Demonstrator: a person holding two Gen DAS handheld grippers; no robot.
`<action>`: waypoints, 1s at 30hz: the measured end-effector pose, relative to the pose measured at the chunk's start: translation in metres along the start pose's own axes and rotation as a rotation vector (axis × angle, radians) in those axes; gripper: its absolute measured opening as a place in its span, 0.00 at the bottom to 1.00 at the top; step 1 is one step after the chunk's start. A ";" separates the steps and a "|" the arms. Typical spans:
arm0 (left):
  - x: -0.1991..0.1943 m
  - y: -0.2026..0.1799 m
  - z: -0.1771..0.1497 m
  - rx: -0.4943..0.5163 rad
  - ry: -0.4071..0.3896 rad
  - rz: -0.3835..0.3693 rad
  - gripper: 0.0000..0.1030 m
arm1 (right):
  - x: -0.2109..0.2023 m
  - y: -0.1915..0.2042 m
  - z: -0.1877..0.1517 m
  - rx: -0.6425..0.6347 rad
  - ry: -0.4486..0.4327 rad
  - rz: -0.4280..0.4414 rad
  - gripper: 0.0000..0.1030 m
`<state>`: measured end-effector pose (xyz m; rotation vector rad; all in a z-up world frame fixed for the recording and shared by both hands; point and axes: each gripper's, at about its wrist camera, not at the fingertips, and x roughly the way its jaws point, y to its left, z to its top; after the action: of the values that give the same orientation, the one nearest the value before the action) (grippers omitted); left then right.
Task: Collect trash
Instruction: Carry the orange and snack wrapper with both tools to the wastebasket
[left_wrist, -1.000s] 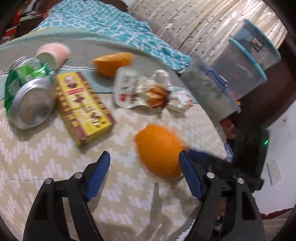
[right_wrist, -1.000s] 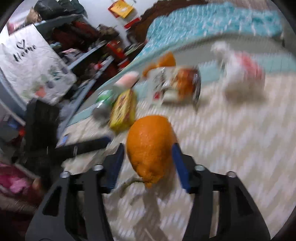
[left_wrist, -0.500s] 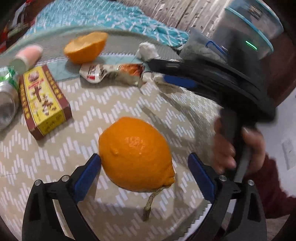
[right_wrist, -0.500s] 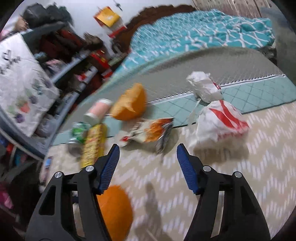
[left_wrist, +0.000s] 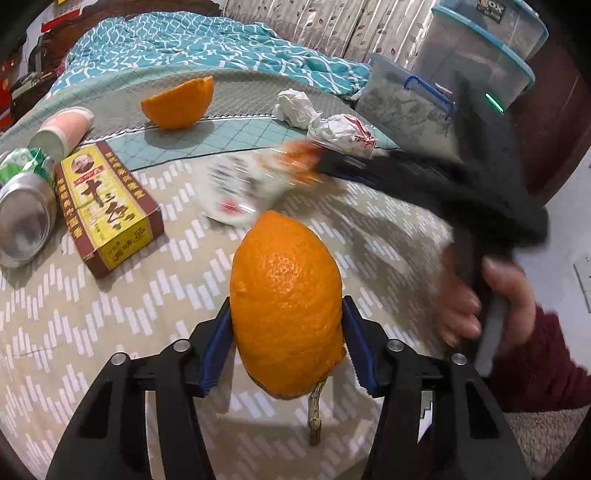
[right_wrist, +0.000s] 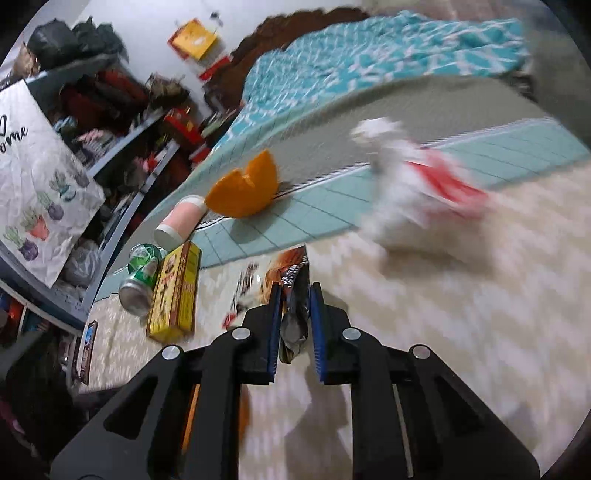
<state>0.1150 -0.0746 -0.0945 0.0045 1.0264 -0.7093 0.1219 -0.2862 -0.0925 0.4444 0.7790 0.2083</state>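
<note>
A whole orange (left_wrist: 284, 266) with a short stem sits on the chevron cloth (left_wrist: 110, 332). My left gripper (left_wrist: 288, 306) is closing on it, and both blue pads touch its sides. A printed snack wrapper (right_wrist: 293, 280) lies a little farther along the cloth. My right gripper (right_wrist: 295, 288) is closing, with the wrapper's edge pinched between its pads. In the left wrist view the right gripper (left_wrist: 325, 168) reaches in from the right, blurred, at the end of the wrapper (left_wrist: 240, 188). A hand (left_wrist: 506, 291) in a dark red sleeve holds it.
Also on the cloth are a half orange peel (left_wrist: 177, 101), a yellow box (left_wrist: 107, 206), a green can (left_wrist: 24, 203), a pink cup (left_wrist: 61, 131), a crumpled tissue (left_wrist: 295, 107) and a red-and-white paper wad (left_wrist: 343, 131). Plastic bins (left_wrist: 476, 55) stand at the far right.
The right gripper let the orange go, moved forward and shut on the snack wrapper. The left gripper came up around the orange and its jaws narrowed onto it.
</note>
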 end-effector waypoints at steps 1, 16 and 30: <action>-0.002 0.003 -0.002 -0.003 -0.003 -0.007 0.50 | -0.015 -0.006 -0.012 0.012 -0.018 -0.025 0.17; -0.003 -0.007 -0.007 0.031 -0.004 0.014 0.62 | -0.097 -0.024 -0.094 0.083 -0.100 0.035 0.82; 0.002 -0.021 -0.006 0.063 0.017 -0.016 0.48 | -0.067 -0.006 -0.101 -0.041 0.030 0.057 0.36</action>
<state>0.0996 -0.0902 -0.0932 0.0572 1.0209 -0.7570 0.0032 -0.2830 -0.1161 0.4260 0.7910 0.2846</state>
